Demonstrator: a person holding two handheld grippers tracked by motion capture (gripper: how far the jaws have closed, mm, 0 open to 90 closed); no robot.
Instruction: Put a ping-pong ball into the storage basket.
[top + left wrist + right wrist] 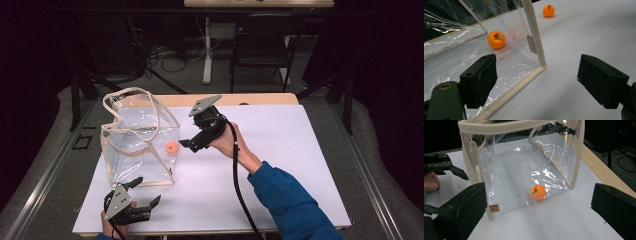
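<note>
Inside the clear cream-trimmed bag (524,170), a glossy orange ball (538,192); both claws (539,220) (536,82) wide open, empty

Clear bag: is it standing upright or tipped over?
Upright. The clear bag stands on its base on the white table, its walls rising straight, its top open and its handles looping above.

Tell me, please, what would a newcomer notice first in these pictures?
A clear bag with cream trim stands open on the left of the white table. A bright orange ball shows through its wall, and a second ball lies on the table beyond it. The right gripper points at the bag, jaws open.
</note>
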